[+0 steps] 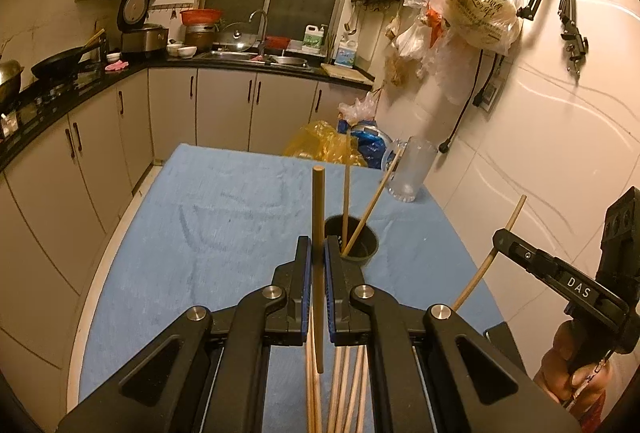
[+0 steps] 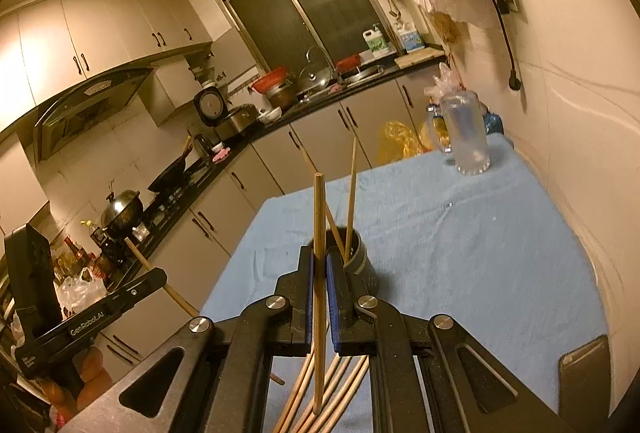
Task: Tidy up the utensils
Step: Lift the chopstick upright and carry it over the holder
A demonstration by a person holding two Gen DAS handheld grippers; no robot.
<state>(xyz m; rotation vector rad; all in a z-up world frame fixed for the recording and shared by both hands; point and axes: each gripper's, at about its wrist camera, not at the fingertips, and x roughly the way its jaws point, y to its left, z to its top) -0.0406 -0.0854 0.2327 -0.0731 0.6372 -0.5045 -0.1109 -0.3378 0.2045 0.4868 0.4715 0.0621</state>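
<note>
- Left gripper [image 1: 318,253]: jaws clamped on one wooden chopstick [image 1: 318,201]. The stick stands near upright between the blue pads; its top end rises above the fingertips and its lower end hangs free below them, over the table.
- Right gripper [image 2: 319,265]: jaws likewise closed on a second chopstick [image 2: 319,217], held near upright with a slight tilt, lower tip hanging clear of the cloth.
- Pose: both grippers point forward and somewhat downward over the near end of the table. In the left wrist view the right gripper [image 1: 500,235] enters from the right edge, its stick slanting, with the person's hand [image 1: 572,365] wrapped round the handle. In the right wrist view the left gripper [image 2: 160,275] enters from the left.
- Loose chopsticks [image 1: 340,385] lie fanned on the blue cloth [image 1: 224,209] beneath the grippers.
- Dark holder cup [image 1: 358,241] stands on the cloth just beyond the fingertips; two chopsticks [image 1: 346,193] lean inside it, tips apart.
- Clear plastic jug [image 1: 410,169] stands at the far right corner of the table, near the tiled wall, well apart from the cup.
</note>
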